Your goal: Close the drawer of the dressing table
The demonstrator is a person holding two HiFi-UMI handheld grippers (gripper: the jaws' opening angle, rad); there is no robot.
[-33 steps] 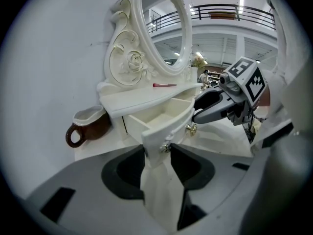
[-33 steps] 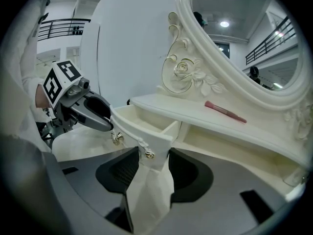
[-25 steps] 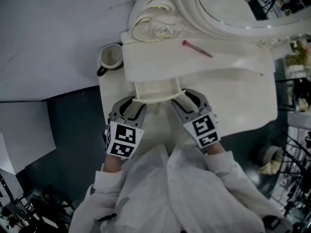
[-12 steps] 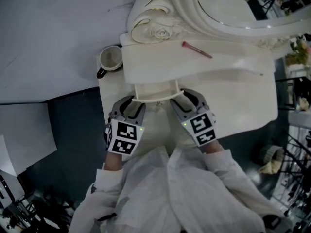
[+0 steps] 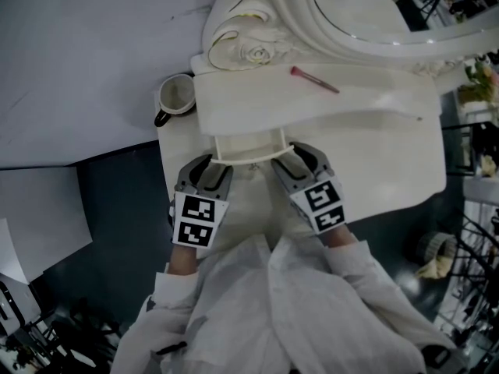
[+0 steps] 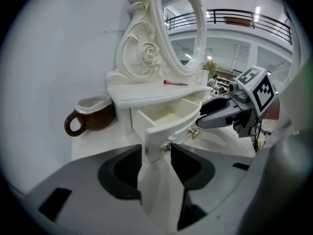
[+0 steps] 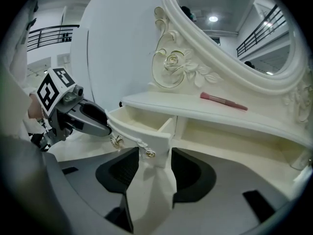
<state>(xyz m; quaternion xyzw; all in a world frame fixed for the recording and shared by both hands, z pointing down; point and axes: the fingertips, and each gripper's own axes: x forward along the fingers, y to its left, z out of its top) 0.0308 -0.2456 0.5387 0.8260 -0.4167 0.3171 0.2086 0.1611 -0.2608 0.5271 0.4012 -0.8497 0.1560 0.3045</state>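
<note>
Drawer (image 5: 251, 147) out in front, sticking forward from under the dressing table's shelf (image 5: 366, 111). The left gripper (image 5: 212, 168) is at its left front corner and the right gripper (image 5: 290, 164) at its right front corner, each corner between parted jaws. Left of the drawer and a little behind it sits a mug (image 5: 176, 93); behind the drawer to the right a slim stick (image 5: 315, 79) lies on the shelf, with the mirror (image 5: 343, 29) further behind.

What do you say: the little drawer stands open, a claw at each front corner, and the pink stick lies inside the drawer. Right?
Not quite. The pink stick lies on the dressing table's top, not in the drawer, which looks empty; the right gripper view shows this. The rest holds: the drawer is open, with the left claw and right claw at its front corners.
</note>
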